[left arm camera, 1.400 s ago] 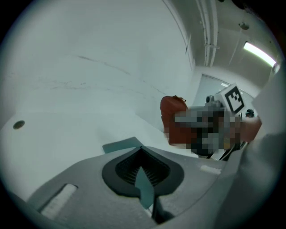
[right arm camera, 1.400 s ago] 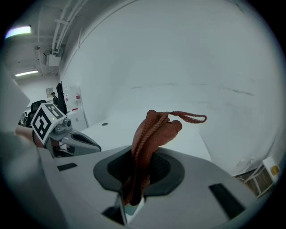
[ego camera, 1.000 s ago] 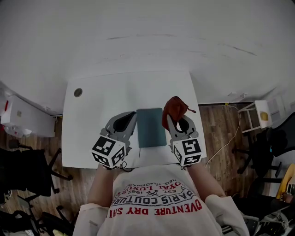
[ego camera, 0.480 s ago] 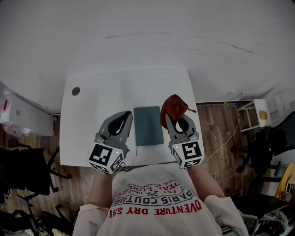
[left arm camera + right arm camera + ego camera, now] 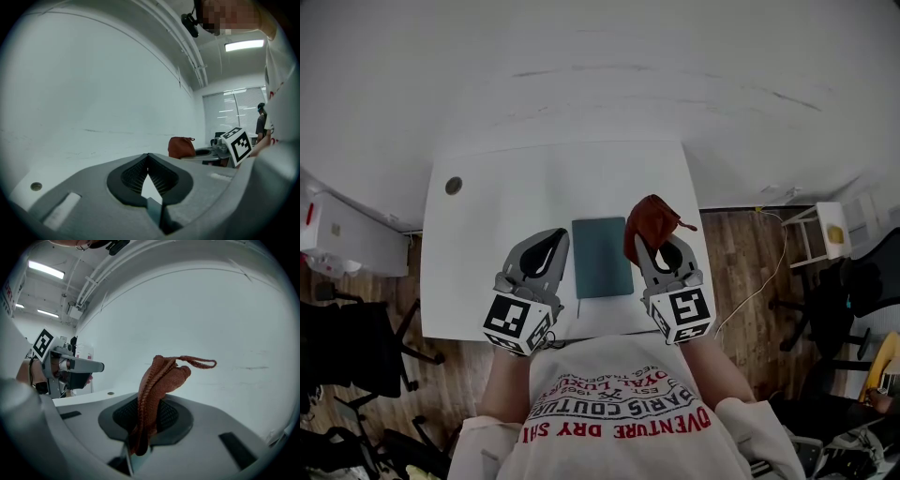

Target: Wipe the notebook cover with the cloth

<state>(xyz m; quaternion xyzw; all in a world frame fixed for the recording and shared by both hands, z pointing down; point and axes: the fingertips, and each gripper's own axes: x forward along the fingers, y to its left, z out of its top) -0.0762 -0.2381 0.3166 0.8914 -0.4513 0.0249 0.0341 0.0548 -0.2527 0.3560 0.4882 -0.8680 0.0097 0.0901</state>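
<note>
A dark teal notebook (image 5: 602, 257) lies flat on the white table (image 5: 497, 225), between my two grippers. My right gripper (image 5: 654, 246) is shut on a rust-red cloth (image 5: 651, 221), which bunches up past the jaws just right of the notebook's top corner. In the right gripper view the cloth (image 5: 157, 390) stands up from the closed jaws, its loop sticking out to the right. My left gripper (image 5: 547, 248) is shut with nothing in it, hovering just left of the notebook. The left gripper view shows its jaws (image 5: 148, 159) meeting at the tips and the cloth (image 5: 181, 146) beyond.
A small round dark grommet (image 5: 454, 186) sits at the table's far left corner. Wooden floor lies to both sides, with a white box (image 5: 342, 246) at left, a small white stand (image 5: 825, 234) at right and dark chairs (image 5: 356, 352) around.
Both grippers have drawn back slightly toward me and the left one swung off the notebook's left edge. The right gripper still holds the cloth; since half a second ago almost nothing moved.
</note>
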